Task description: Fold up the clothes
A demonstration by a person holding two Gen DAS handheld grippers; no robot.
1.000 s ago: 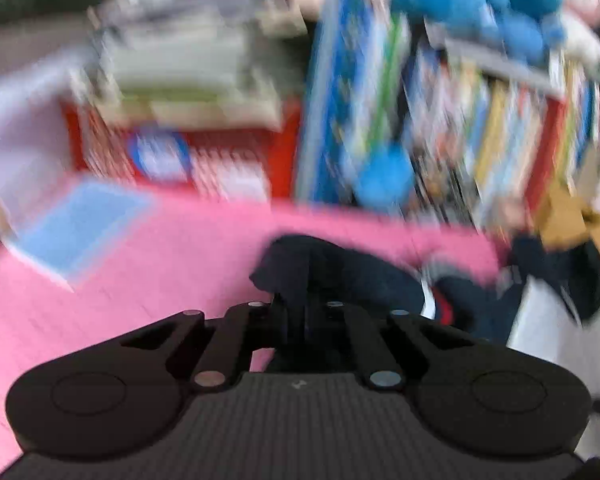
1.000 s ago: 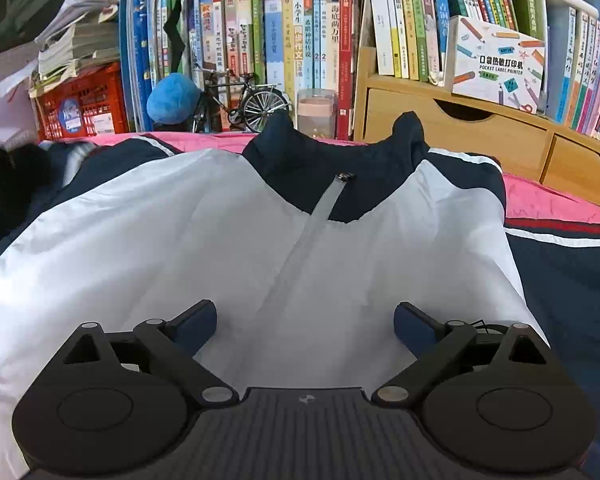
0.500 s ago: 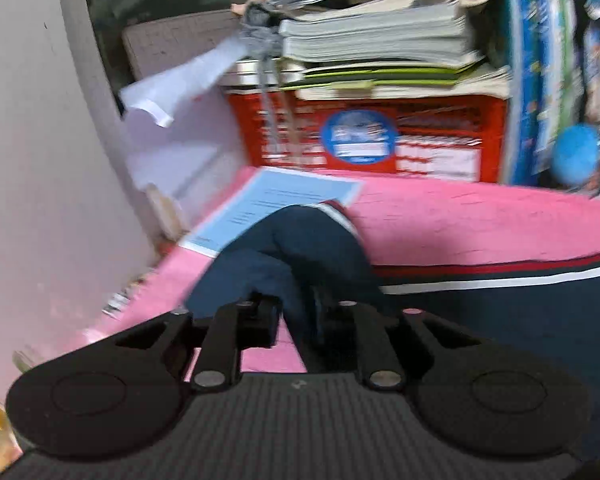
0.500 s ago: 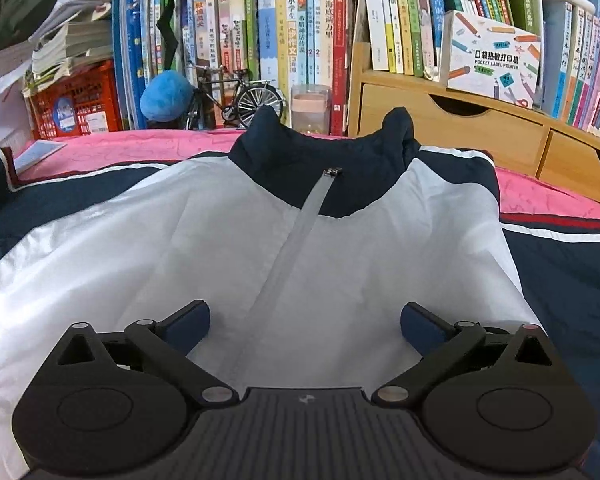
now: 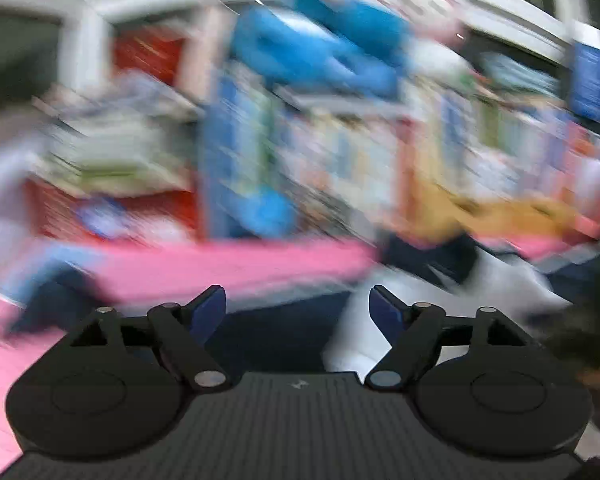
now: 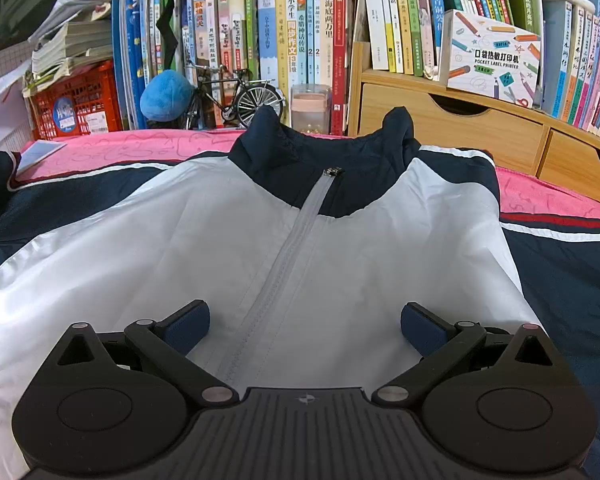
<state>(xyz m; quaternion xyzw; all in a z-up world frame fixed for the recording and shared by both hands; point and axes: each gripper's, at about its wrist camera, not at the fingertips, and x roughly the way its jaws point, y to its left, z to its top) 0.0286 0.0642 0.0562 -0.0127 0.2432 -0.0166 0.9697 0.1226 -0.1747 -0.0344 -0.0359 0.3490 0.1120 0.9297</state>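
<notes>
A white and navy zip jacket (image 6: pixel 228 240) lies face up on the pink cloth (image 6: pixel 112 148), collar toward the bookshelf, both sleeves spread out to the sides. The left sleeve (image 6: pixel 60 196) lies flat toward the left edge. My right gripper (image 6: pixel 305 320) is open and empty, hovering over the lower front of the jacket astride the zip (image 6: pixel 284 256). The left wrist view is heavily blurred. My left gripper (image 5: pixel 298 306) is open and empty there, above the dark sleeve (image 5: pixel 268 332) and the white body (image 5: pixel 384 312).
Behind the jacket stand a bookshelf (image 6: pixel 300 32), a wooden drawer unit (image 6: pixel 452 120), a red crate (image 6: pixel 76 104) with stacked papers, a blue plush ball (image 6: pixel 166 94), a model bicycle (image 6: pixel 236 96) and a small jar (image 6: pixel 310 110). A blue booklet (image 6: pixel 40 152) lies at the left.
My left gripper has opened and let go of the navy sleeve, which now lies flat on the left. It swings quickly to the right. The right gripper has barely moved.
</notes>
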